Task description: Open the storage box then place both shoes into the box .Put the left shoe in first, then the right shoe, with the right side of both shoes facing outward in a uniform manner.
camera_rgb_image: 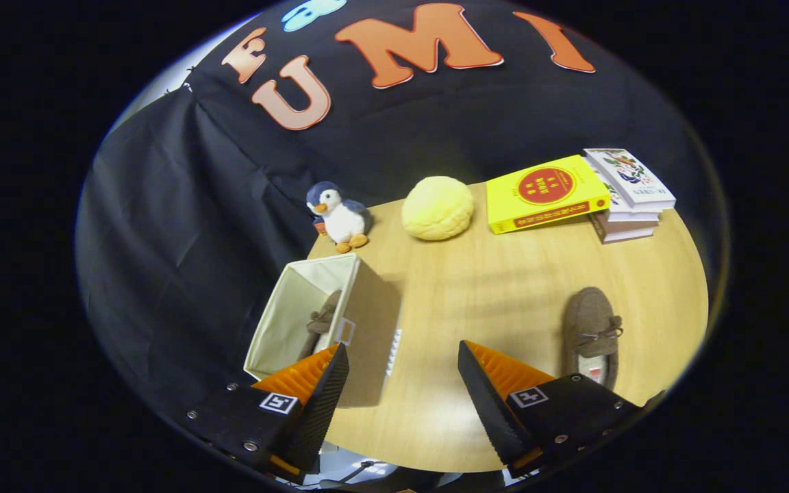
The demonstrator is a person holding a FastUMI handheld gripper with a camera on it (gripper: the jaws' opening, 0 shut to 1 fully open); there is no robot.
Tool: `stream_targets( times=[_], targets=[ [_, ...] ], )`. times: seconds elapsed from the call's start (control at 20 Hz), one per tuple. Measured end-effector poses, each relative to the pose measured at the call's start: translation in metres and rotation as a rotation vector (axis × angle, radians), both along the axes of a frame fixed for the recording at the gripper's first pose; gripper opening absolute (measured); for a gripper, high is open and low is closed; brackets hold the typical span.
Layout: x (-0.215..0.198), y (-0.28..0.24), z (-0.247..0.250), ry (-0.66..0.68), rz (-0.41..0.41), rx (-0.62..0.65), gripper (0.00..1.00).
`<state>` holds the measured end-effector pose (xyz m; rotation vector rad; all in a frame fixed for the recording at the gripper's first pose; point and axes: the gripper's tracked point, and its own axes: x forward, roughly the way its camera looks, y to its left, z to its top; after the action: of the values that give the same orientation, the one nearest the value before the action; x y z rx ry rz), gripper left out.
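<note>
The storage box (pixel 367 322), a beige fabric box with a cream lining, stands open at the table's left edge, just ahead of my left finger. One brown suede shoe (pixel 322 320) lies inside it against the right wall. The other brown shoe (pixel 593 335) rests flat on the table just beyond my right finger, its toe pointing away. My gripper (pixel 401 363) hovers above the table with its fingers wide apart and nothing between them.
A plush penguin (pixel 340 216) and a yellow round cushion (pixel 437 207) sit at the far side of the round wooden table (pixel 490 287). A yellow book (pixel 545 193) leans on a stack of books (pixel 631 198) at the far right.
</note>
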<state>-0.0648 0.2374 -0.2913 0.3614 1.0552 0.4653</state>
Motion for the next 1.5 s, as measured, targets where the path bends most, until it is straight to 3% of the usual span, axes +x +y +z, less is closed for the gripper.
stream_targets(
  times=[0.4, 0.85, 1.2, 1.5],
  targets=[
    [-0.006, -0.112, -0.058, 0.003, -0.053, -0.164, 0.98],
    [-0.023, -0.201, -0.141, 0.069, -0.040, -0.326, 0.98],
    [-0.017, -0.213, -0.191, 0.081, -0.008, -0.353, 0.93],
    [0.009, -0.204, -0.221, 0.114, -0.038, -0.331, 0.75]
  ],
)
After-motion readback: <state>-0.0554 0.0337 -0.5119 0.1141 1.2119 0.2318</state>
